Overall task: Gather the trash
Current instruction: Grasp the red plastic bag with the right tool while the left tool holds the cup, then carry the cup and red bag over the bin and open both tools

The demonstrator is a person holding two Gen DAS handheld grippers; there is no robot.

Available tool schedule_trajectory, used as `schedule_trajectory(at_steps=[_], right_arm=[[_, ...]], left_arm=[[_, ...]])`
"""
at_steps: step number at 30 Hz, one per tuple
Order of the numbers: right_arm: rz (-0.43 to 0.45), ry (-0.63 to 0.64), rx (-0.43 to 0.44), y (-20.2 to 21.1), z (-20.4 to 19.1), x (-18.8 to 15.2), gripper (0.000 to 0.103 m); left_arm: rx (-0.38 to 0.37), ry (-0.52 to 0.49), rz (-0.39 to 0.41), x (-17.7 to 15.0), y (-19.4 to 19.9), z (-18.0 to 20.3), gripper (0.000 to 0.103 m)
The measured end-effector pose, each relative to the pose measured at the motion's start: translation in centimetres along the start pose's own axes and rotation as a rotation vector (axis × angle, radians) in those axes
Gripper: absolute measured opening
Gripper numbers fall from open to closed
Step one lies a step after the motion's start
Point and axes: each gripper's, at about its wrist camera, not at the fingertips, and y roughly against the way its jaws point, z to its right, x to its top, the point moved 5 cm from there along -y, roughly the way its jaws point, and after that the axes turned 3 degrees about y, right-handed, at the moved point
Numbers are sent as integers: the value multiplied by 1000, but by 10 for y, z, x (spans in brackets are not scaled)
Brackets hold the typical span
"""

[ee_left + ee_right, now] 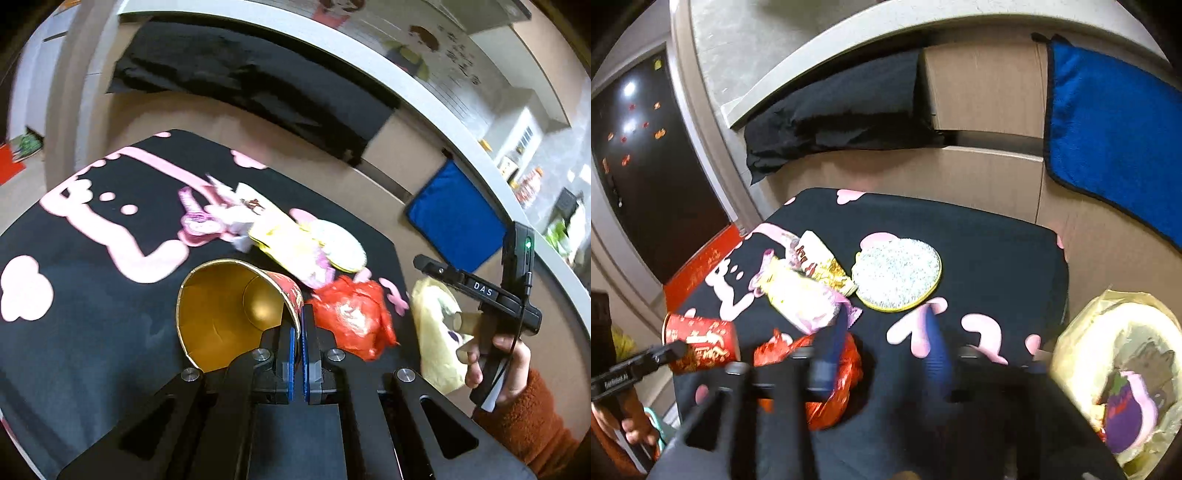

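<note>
My left gripper [298, 314] is shut on the rim of a red paper cup [225, 310] with a gold inside, lying on its side on the black and pink cloth [92, 295]; the cup also shows in the right wrist view [701, 343]. A crumpled red wrapper [354, 317] lies just right of it. My right gripper [886, 325] is open and blurred above the cloth, its left finger over the red wrapper [838, 373]. A yellow snack bag [805, 291], a pink wrapper [199, 221] and a round foil lid [897, 273] lie beyond.
A bin lined with a pale yellow bag [1115, 369] stands right of the table and holds a purple wrapper [1126, 417]. Cardboard boxes [979, 92] with a black cloth [842, 110] and a blue towel [1115, 129] stand behind.
</note>
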Motion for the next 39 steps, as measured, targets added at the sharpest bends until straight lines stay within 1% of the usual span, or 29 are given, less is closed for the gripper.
schedule_trajectory(at_steps=[1, 3, 5, 7, 9, 12, 19, 20, 22, 24, 27, 33, 35, 39], right_arm=[[-11, -15, 6, -4, 0, 0, 48], [-43, -42, 70, -16, -7, -6, 48], [-67, -27, 92, -23, -18, -14, 48], [-96, 9, 105, -32, -32, -25, 49], [-127, 34, 126, -42, -45, -36, 56], [-132, 26, 167, -51, -55, -43, 63], [-181, -34, 315, -55, -64, -55, 63], [-181, -34, 330, -53, -65, -57, 62], [-178, -11, 345, -46, -69, -61, 46], [-172, 17, 323, -39, -70, -61, 42], [-142, 39, 284, -26, -69, -59, 39], [-49, 68, 176, 14, -50, -48, 39], [-17, 83, 130, 29, -42, -44, 39], [47, 118, 40, 60, -30, -40, 39]], left_arm=[[7, 5, 2, 0, 0, -4, 2], [18, 11, -14, 0, -6, -10, 2], [25, 19, -41, -3, -13, -15, 2], [28, 25, -50, -4, -18, -17, 2], [26, 27, -48, -5, -19, -18, 3], [25, 28, -45, -3, -20, -18, 4], [39, 38, -52, 1, -24, -18, 5], [42, 37, -54, 1, -24, -18, 5], [50, 18, -57, 2, -24, -15, 4], [68, -9, -47, 3, -22, -10, 3], [75, -44, -27, 6, -17, 1, 3], [56, -121, 12, 15, -8, 34, 3], [40, -152, 16, 16, -7, 49, 3], [33, -220, 43, 19, -4, 80, 3]])
